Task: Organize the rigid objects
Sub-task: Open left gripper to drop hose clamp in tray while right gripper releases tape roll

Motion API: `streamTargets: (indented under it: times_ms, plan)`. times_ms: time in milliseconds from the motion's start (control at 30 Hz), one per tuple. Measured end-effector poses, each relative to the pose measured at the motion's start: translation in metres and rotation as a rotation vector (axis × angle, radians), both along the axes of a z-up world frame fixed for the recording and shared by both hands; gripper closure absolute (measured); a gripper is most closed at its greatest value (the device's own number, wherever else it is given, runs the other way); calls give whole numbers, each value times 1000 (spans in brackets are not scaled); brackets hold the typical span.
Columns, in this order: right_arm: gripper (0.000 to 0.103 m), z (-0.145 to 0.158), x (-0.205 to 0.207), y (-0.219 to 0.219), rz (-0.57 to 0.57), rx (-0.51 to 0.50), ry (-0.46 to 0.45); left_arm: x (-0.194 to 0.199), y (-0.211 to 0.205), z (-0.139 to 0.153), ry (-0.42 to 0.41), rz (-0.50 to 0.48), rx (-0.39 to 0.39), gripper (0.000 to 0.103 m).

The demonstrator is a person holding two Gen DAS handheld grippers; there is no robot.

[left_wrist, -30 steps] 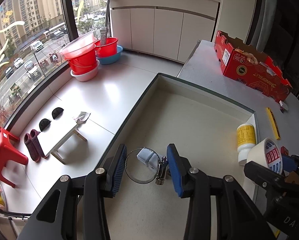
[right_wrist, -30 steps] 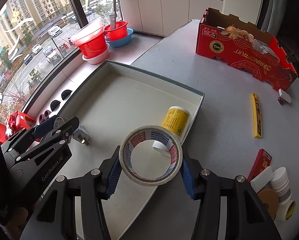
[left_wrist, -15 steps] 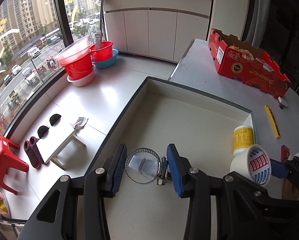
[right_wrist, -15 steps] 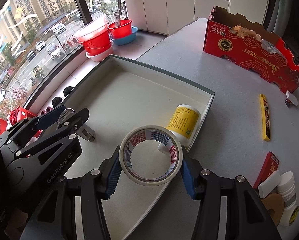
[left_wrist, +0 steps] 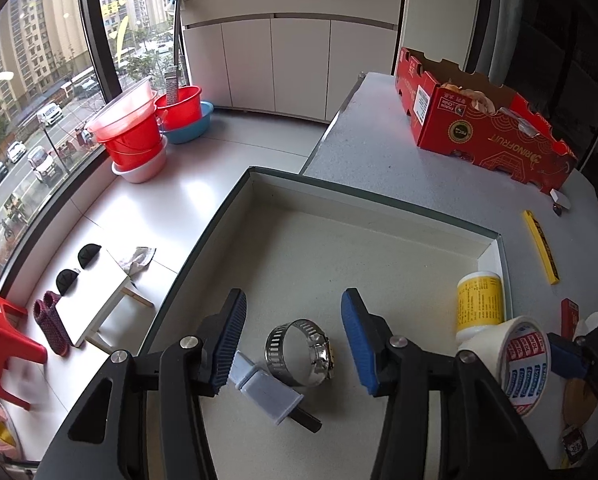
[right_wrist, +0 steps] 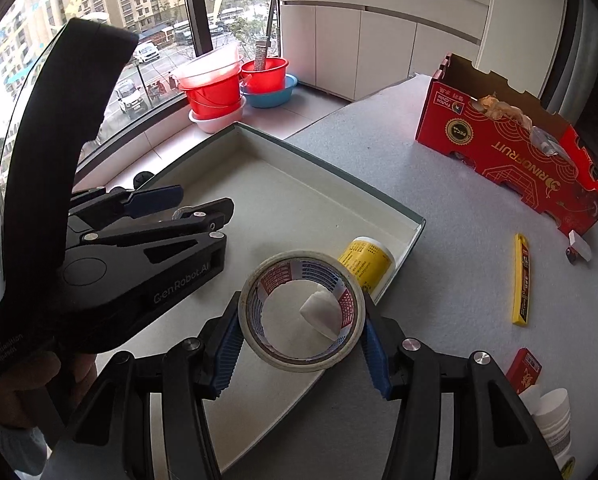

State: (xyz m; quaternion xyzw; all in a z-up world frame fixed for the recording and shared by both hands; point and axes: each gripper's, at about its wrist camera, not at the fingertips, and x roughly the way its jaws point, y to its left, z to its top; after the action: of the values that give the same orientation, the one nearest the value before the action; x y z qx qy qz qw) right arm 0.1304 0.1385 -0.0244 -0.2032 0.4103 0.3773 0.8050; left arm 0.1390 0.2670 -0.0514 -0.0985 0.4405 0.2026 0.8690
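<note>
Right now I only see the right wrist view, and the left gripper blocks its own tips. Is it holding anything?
Observer: No. The left gripper has its jaws opening, and a hose clamp lies on the tray floor between them, with both pads clear of it.
Operator: Anything else down there I could bump?
Observer: Yes. A grey block with a black pin sticking out lies beside the clamp, close to the gripper's left finger.
</note>
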Motion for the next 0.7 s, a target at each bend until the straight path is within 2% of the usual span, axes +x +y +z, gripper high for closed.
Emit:
streamTargets:
  times_ms: [67, 100, 133, 167, 200, 233, 267, 300, 500, 700]
  plan:
    - [48, -1, -10, 3, 36, -23, -45, -3, -2, 3, -12, 7, 28, 25]
    - [47, -2, -13, 4, 57, -23, -44, -5, -2, 4, -17, 7, 25, 16]
    - [47, -2, -16, 5, 70, -22, -43, -6, -1, 5, -21, 8, 19, 13]
    - [41, -1, -19, 6, 76, -25, -50, -7, -1, 6, -24, 9, 18, 13]
    - [19, 2, -22, 6, 75, -26, -72, -9, -1, 7, -26, 11, 23, 11]
    - [10, 6, -25, 5, 72, -18, -105, -10, -1, 8, -26, 12, 26, 9]
    - [4, 11, -30, 3, 74, -5, -137, -12, 0, 9, -24, 13, 25, 6]
    - [4, 15, -33, 3, 80, -2, -154, -14, 0, 10, -26, 15, 21, 1]
    - [4, 26, -46, -9, 70, -31, -178, -27, -2, 16, -23, 20, 19, 0]
    - [4, 27, -65, -39, 19, -9, -114, -59, -16, 28, -57, 21, -20, 0]
